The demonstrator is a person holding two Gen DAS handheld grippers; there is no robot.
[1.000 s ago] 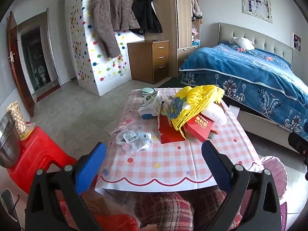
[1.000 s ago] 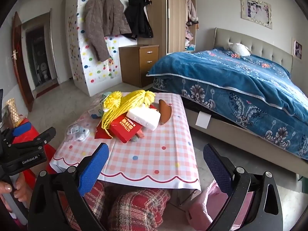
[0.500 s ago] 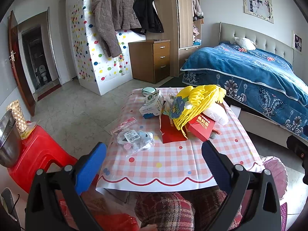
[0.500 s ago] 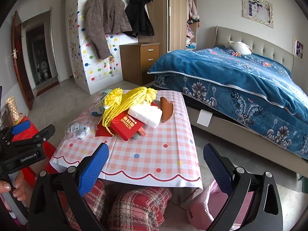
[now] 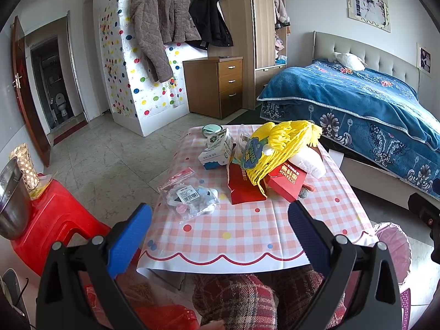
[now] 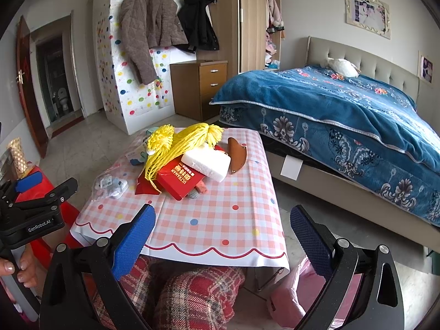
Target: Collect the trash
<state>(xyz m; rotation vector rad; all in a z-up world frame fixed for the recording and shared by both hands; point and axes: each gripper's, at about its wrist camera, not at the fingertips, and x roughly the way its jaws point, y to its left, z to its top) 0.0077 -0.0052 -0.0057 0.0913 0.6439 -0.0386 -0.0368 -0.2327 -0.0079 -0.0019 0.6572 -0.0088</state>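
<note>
A small table with a checked cloth (image 5: 247,236) (image 6: 220,220) holds a heap of trash: yellow foam netting (image 5: 277,143) (image 6: 176,143), a red box (image 5: 286,178) (image 6: 178,178), a white foam block (image 6: 206,162), a red envelope (image 5: 242,189), a small carton (image 5: 217,148) and a clear plastic packet (image 5: 189,198) (image 6: 110,187). My left gripper (image 5: 220,228) is open and empty, near the table's front edge. My right gripper (image 6: 222,231) is open and empty, also at the front edge. The left gripper also shows in the right wrist view (image 6: 35,206).
A pink-lined bin (image 5: 393,244) (image 6: 291,294) stands at the table's right. A red stool (image 5: 52,220) with a metal bowl (image 5: 11,200) stands at the left. A bed (image 6: 343,115) lies to the right. My plaid-clad legs (image 6: 192,297) are under the table.
Both views have shifted slightly, with the table a touch farther off. Both grippers stay open and empty.
</note>
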